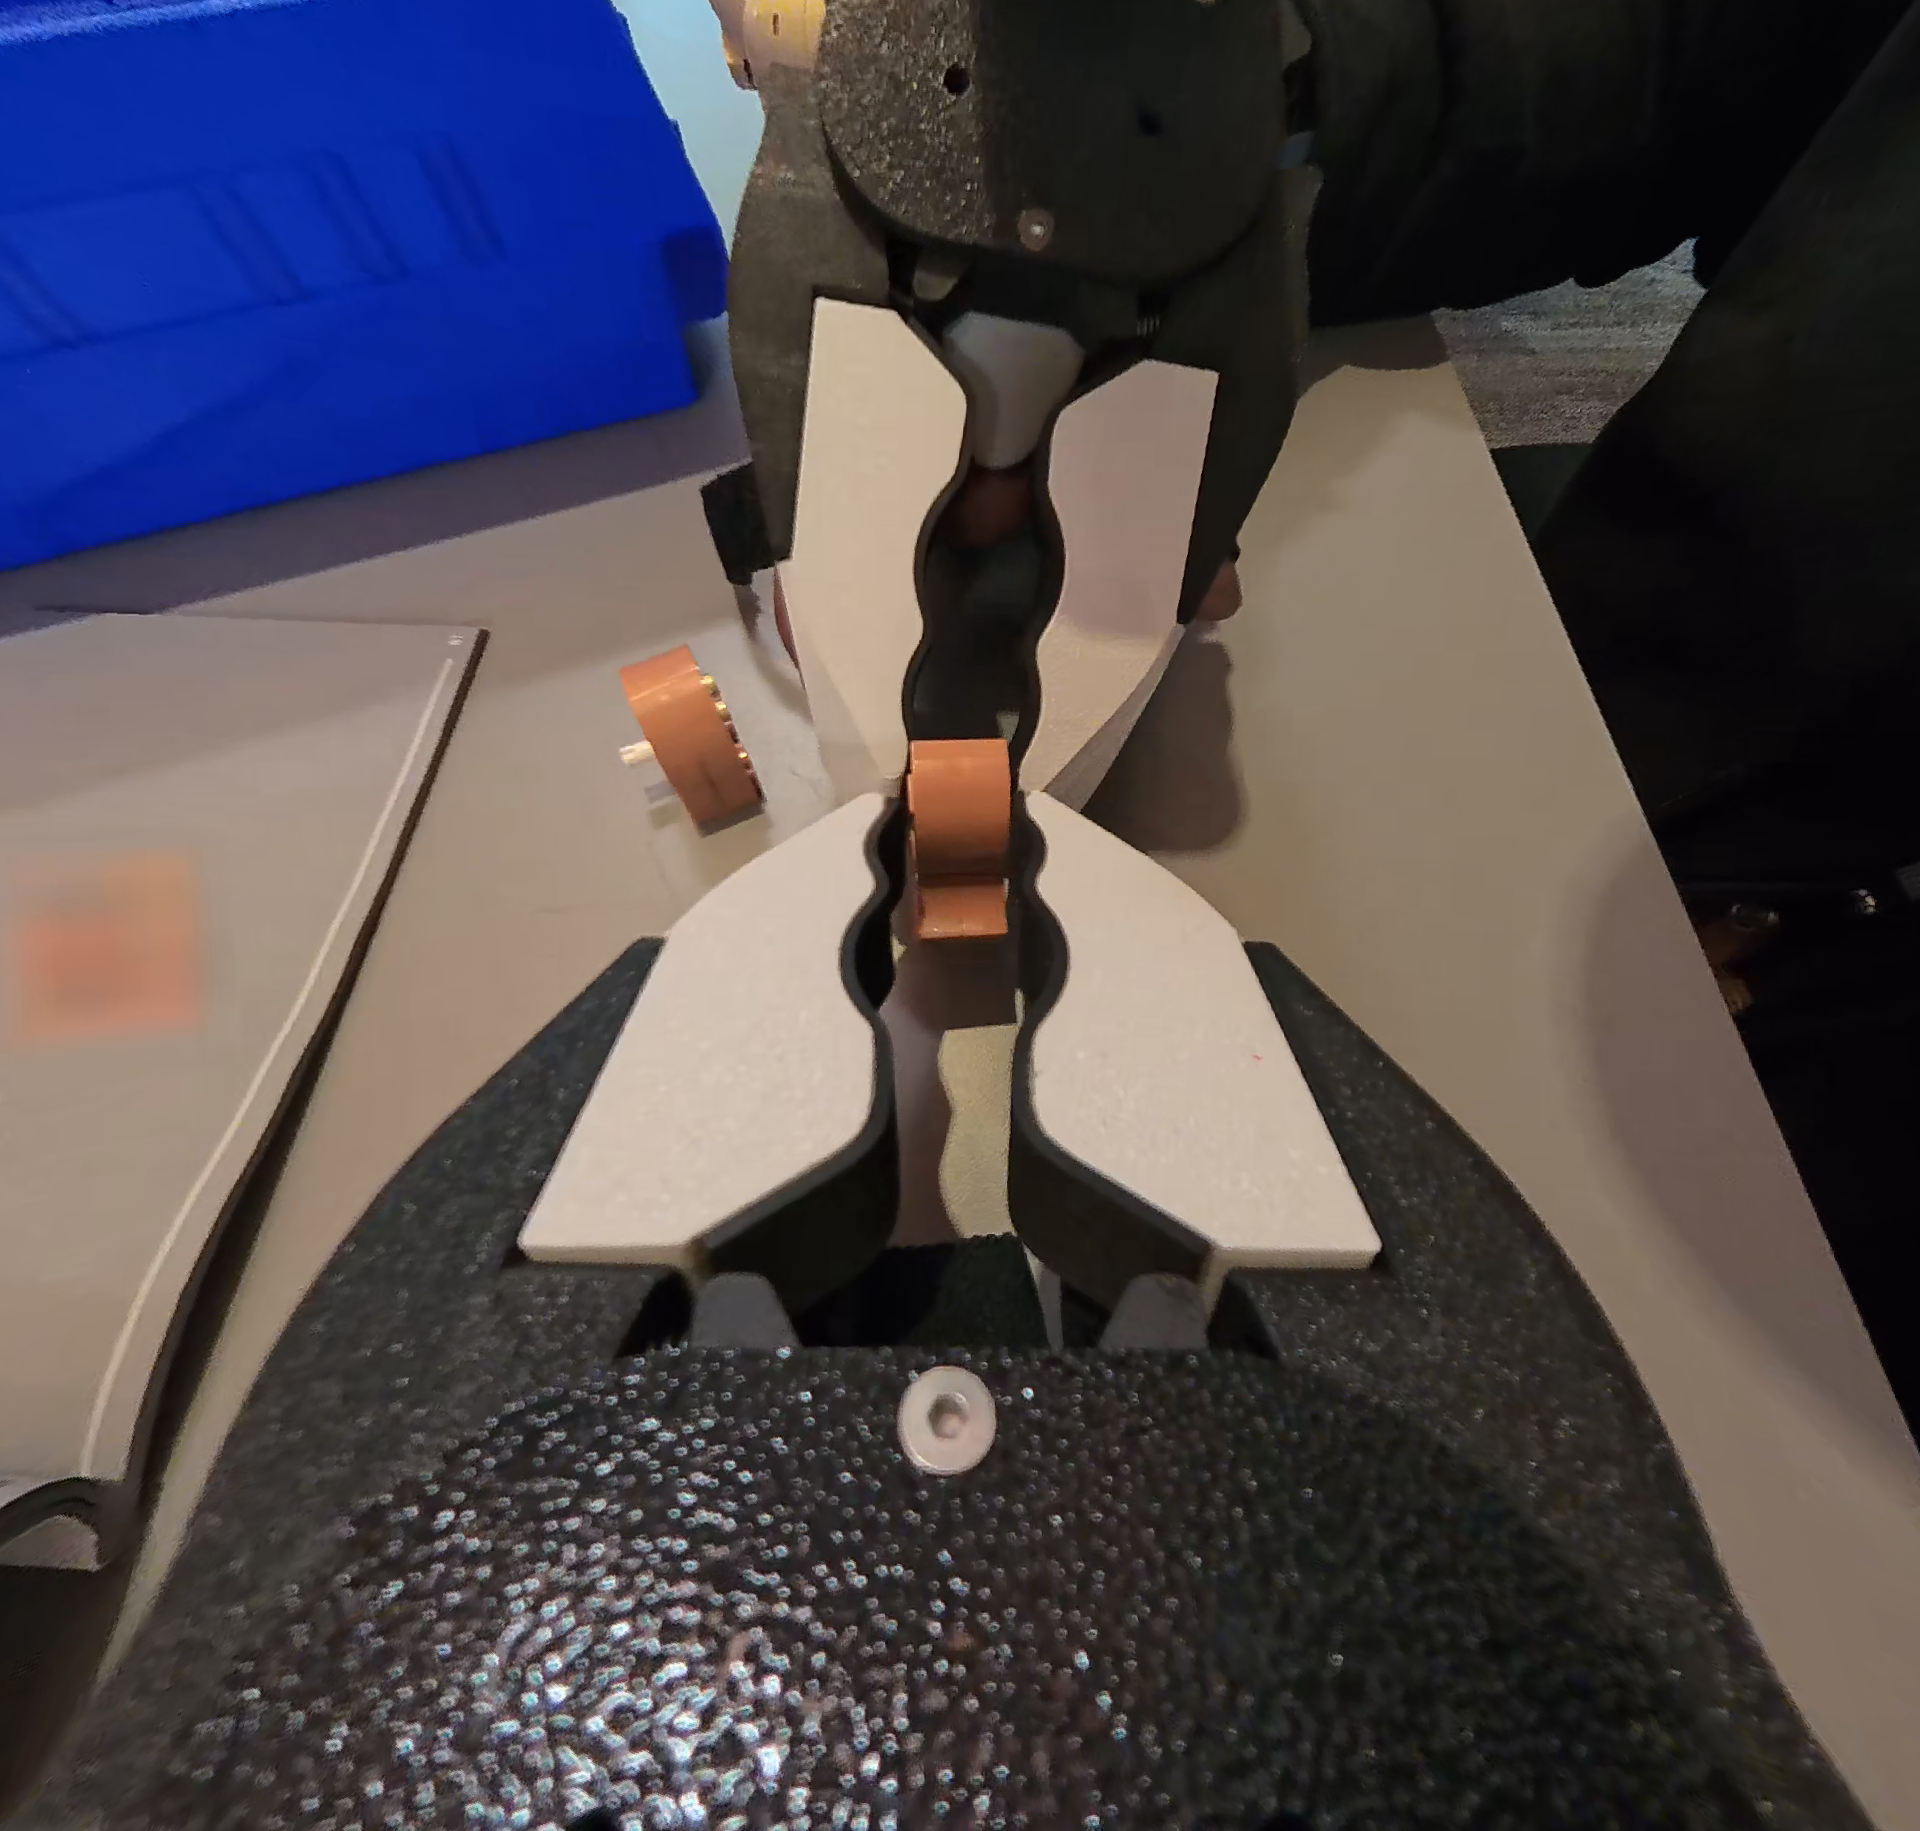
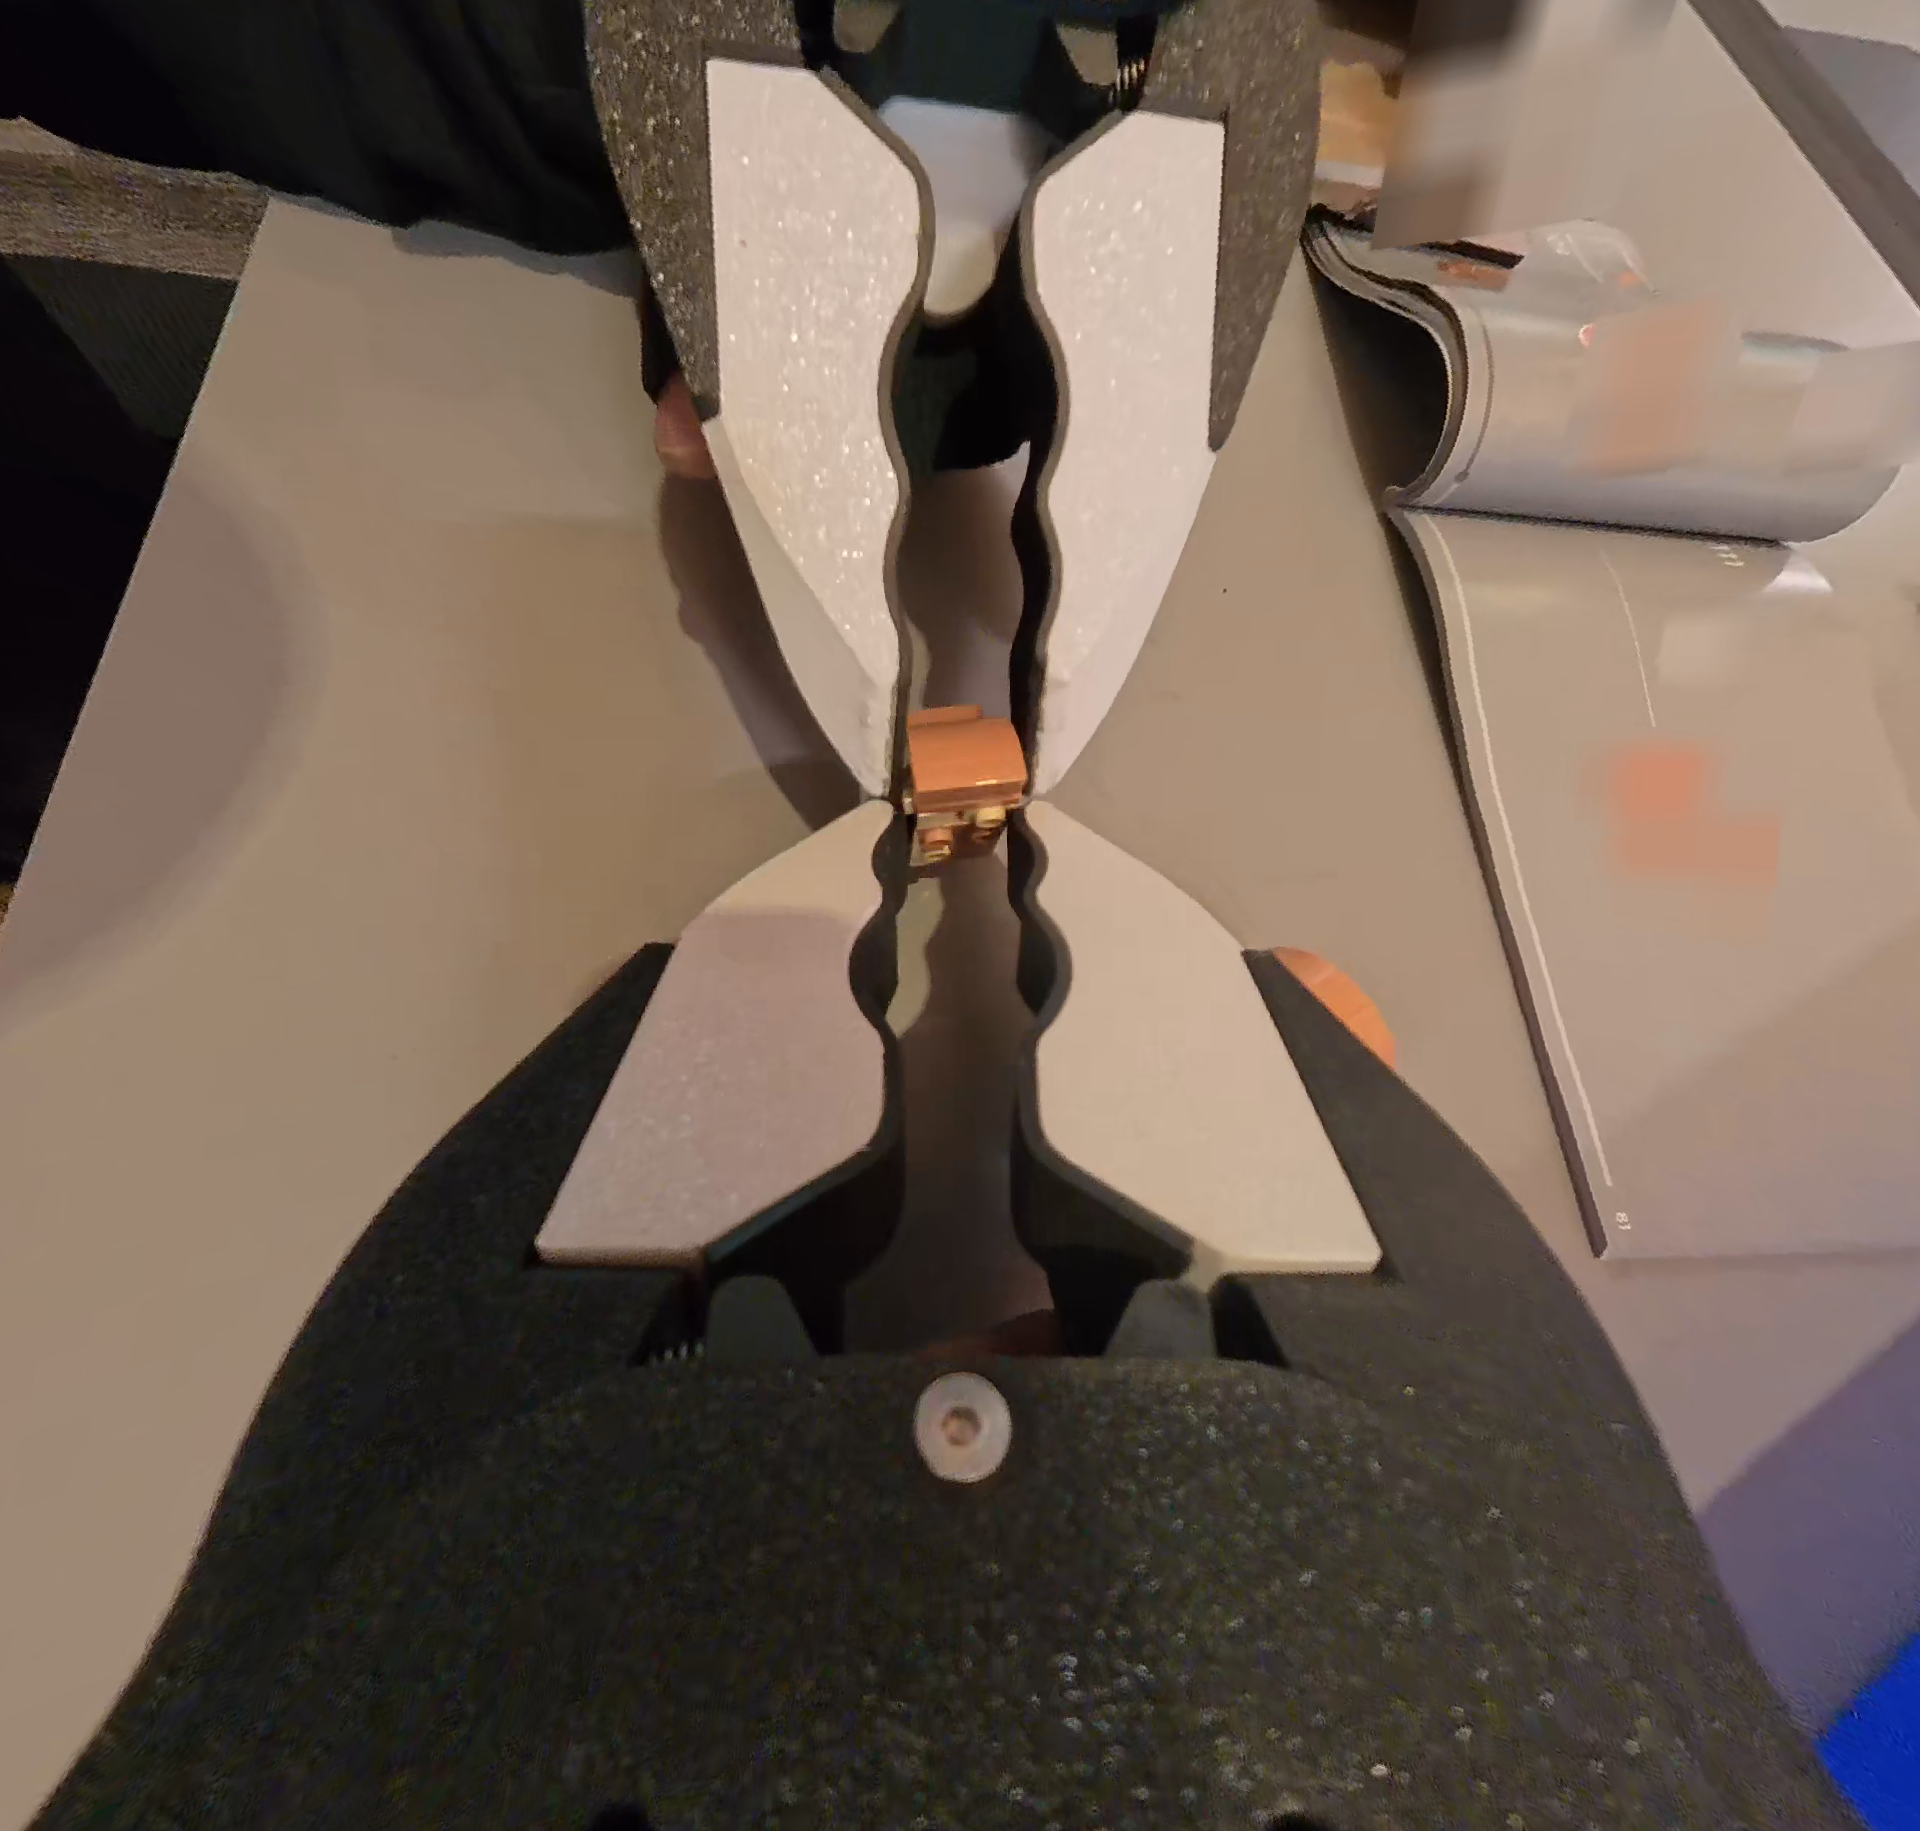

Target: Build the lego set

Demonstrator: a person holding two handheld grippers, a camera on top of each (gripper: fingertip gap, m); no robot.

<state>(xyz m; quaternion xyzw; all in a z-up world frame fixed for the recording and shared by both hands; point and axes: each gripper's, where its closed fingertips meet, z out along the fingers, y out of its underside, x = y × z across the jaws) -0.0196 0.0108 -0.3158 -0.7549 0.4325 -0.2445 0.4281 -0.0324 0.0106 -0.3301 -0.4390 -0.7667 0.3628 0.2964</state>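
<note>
Your two grippers meet tip to tip above the grey desk [image 1: 1351, 742], and both left gripper [image 1: 958, 846] and right gripper [image 2: 961, 815] have their fingers narrowed onto the same small orange-brown part [image 1: 956, 825], pads pressed to its sides. A second orange-brown part [image 1: 691, 737] lies on the desk just left of them, near an open booklet [image 1: 208, 950] and a blue bin [image 1: 312, 223].

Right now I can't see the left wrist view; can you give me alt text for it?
Both grippers, left gripper and right gripper, meet tip to tip, clamping one orange part above a grey table. A second orange part lies left, between an open booklet and a blue bin.
</note>
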